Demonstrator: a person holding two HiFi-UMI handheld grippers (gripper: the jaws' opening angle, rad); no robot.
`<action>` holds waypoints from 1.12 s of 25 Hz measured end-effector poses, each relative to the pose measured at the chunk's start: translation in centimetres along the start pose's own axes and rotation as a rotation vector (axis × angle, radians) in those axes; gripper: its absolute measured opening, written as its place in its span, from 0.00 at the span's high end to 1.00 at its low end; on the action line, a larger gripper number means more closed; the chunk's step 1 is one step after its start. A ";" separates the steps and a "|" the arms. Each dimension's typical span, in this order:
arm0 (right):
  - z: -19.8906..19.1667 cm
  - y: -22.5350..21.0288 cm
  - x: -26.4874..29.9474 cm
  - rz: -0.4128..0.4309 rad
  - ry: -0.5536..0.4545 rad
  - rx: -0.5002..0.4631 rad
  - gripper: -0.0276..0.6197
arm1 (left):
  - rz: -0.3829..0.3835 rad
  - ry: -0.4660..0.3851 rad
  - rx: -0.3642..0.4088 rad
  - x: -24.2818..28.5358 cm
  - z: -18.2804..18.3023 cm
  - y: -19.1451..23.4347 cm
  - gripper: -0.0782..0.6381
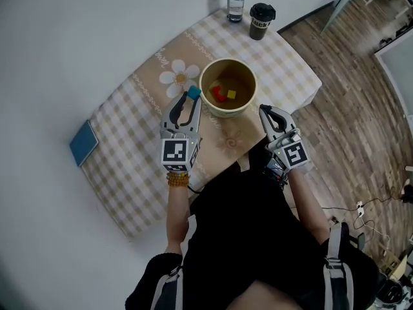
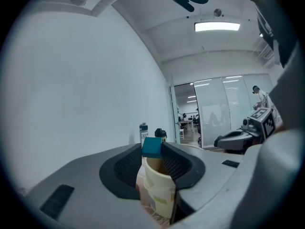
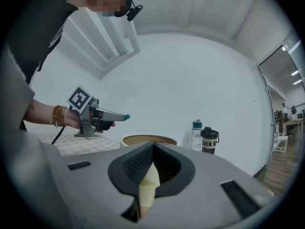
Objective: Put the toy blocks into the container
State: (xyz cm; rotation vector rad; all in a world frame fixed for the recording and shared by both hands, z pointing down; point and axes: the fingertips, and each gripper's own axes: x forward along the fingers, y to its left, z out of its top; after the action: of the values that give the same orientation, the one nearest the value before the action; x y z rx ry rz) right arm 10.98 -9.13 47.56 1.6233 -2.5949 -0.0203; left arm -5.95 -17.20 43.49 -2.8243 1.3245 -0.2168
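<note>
A cream bowl (image 1: 228, 62) stands on the checked tablecloth and holds a red block (image 1: 218, 95) and a yellow block (image 1: 231, 94). My left gripper (image 1: 191, 96) is shut on a teal-blue block (image 1: 193, 92), held just at the bowl's left rim. In the left gripper view the block (image 2: 152, 147) sits pinched between the fingertips, right above the bowl's wall (image 2: 159, 190). My right gripper (image 1: 263, 110) hovers at the bowl's right side, shut with nothing in it. In the right gripper view its tips (image 3: 153, 147) meet in front of the bowl (image 3: 143, 140).
A water bottle (image 1: 236, 0) and a black lidded cup (image 1: 261, 20) stand at the table's far edge. A blue flat pad (image 1: 84, 143) lies at the left corner. A daisy print (image 1: 179, 76) marks the cloth left of the bowl. Wooden floor lies to the right.
</note>
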 end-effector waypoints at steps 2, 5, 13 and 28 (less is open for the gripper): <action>0.1 -0.2 -0.1 -0.005 -0.005 0.002 0.96 | -0.027 -0.033 0.019 1.5 2.0 -0.7 0.69; 0.1 -0.4 -0.2 -0.013 0.005 0.002 0.96 | -0.062 -0.043 0.050 4.0 3.4 -1.7 0.69; 0.5 -0.4 0.0 -0.004 -0.008 0.002 0.96 | -0.106 -0.012 0.112 7.9 3.3 -4.1 0.69; 0.7 -0.8 1.3 0.000 -0.004 -0.008 0.96 | -0.128 0.025 0.091 9.5 2.2 -3.6 0.68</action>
State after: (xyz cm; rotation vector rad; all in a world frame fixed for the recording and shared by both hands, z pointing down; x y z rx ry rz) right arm 11.10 -10.70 46.95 1.6223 -2.5947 -0.0334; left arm 3.07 -22.25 42.72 -2.8401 1.1084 -0.3066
